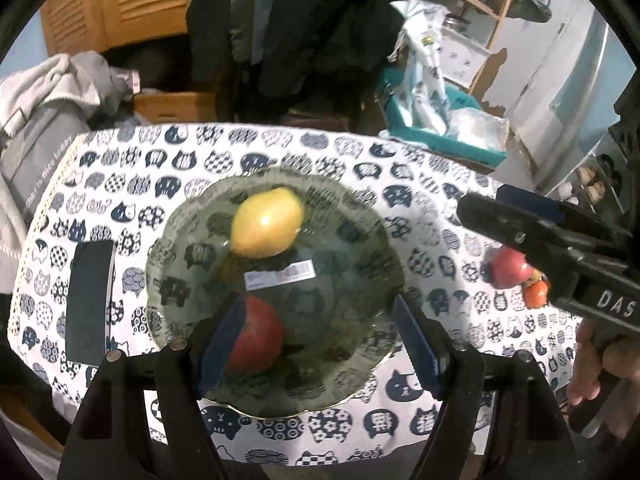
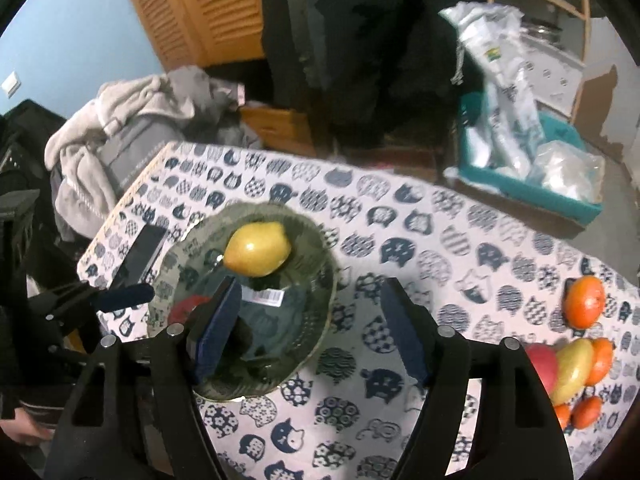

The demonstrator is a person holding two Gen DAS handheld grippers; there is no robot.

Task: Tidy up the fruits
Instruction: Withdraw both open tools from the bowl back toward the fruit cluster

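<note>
A clear glass plate [image 1: 360, 216] lies on the cat-print tablecloth [image 1: 420, 184], holding a yellow lemon [image 1: 267, 222] and a red apple [image 1: 260, 338]. My left gripper [image 1: 320, 344] hovers over the plate's near side, open; its left pad [image 1: 222, 344] overlaps the apple, and the gap holds nothing. My right gripper [image 2: 312, 332] is open and empty above the plate's right rim [image 2: 320, 320]. The lemon [image 2: 258, 254] shows beyond it, the apple [image 2: 186, 308] mostly hidden. Loose fruit sits at the right: an orange [image 2: 586, 300], a red apple [image 2: 542, 364], a yellow fruit [image 2: 572, 368].
A flat black slab [image 1: 90, 304] lies left of the plate. Beyond the table's far edge stand a teal bin [image 2: 520, 192] of plastic bags, a heap of grey clothes [image 2: 120, 128] and wooden louvred doors [image 2: 208, 8]. A hand [image 1: 592, 368] holds the right gripper.
</note>
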